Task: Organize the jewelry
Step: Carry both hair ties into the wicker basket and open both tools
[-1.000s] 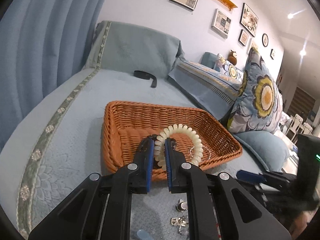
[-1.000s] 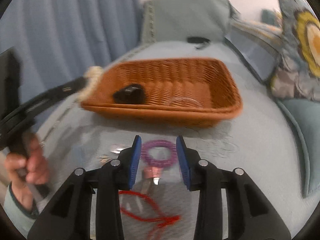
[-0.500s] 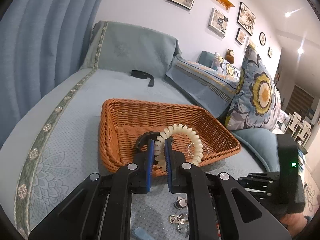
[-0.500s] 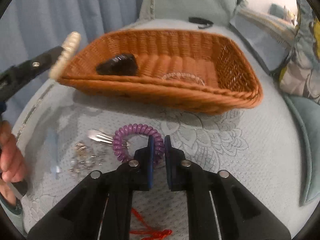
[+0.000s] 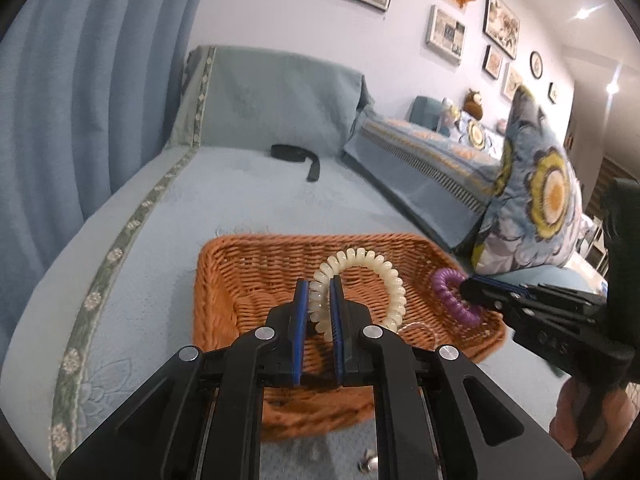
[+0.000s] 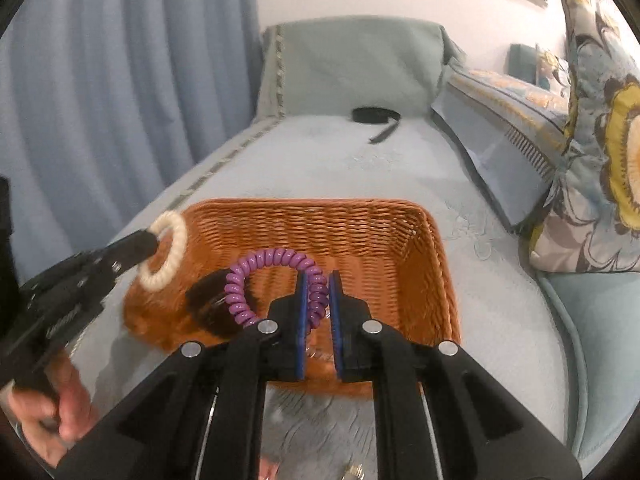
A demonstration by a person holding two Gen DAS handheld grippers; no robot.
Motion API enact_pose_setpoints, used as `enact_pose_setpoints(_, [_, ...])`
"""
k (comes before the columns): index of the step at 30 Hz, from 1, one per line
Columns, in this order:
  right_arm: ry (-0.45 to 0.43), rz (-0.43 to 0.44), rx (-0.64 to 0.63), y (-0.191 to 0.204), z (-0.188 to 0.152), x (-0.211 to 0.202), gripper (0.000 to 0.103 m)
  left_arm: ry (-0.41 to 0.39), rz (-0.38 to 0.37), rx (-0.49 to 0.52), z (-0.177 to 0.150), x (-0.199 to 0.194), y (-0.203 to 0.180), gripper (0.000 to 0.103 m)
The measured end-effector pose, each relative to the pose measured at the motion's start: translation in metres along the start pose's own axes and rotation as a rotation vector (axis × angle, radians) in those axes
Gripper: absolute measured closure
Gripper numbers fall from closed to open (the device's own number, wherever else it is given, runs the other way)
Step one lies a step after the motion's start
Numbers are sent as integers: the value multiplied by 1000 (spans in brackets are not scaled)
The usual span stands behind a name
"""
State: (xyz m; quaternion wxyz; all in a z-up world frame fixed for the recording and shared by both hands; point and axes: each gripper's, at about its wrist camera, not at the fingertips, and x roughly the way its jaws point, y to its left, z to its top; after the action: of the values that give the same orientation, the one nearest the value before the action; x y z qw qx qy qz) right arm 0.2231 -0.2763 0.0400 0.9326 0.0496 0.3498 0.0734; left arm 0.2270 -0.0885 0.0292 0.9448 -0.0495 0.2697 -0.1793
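While the wicker basket [image 6: 424, 248] sat on the sofa just ahead of both tools, the left gripper [image 5: 319, 308] was clamped on the cream coil bracelet [image 5: 394, 280] above it, and the right gripper [image 6: 319, 300] pinched the purple coil bracelet [image 6: 256, 260] over its near side.

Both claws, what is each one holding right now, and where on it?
Left claw pinches the cream spiral bracelet across its coil; right claw pinches the purple spiral bracelet likewise.
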Motion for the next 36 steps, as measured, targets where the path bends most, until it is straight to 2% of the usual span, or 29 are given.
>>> enact_pose_setpoints(4, [80,-24,24,-8,1,39,95,45,2,-2,-10,20,1,94])
enact_pose_setpoints(10, [122,-12,72,-18,-9,52,94,73,-1,-12,-15,28,5,92])
enact_pose_setpoints(11, [123,-2,82,-20,-9,51,94,70,-12,-21,-15,26,7,83])
enact_pose_setpoints(12, [124,10,93,-23,-9,49,94,67,-14,-28,-15,24,8,68])
enact_pose_setpoints(16, [84,32,102,-30,-13,24,82,15,-24,-45,-14,1,10,65])
enact_pose_setpoints(21, [20,64,76,-27,-31,-27,81,-48,-43,-66,-24,-51,13,63])
enact_pose_setpoints(25, [-34,68,56,-25,-61,-68,64,-70,-25,-82,-41,-92,19,61])
enact_pose_setpoints(27, [-58,55,37,-22,-81,-83,60,-65,-13,-100,-52,-107,24,61])
enact_pose_setpoints(32, [-79,31,32,-22,-129,-105,60,-9,20,-126,-89,-125,31,61])
enact_pose_setpoints(36, [-17,18,35,-21,-164,-100,60,65,19,-159,-120,-125,37,61])
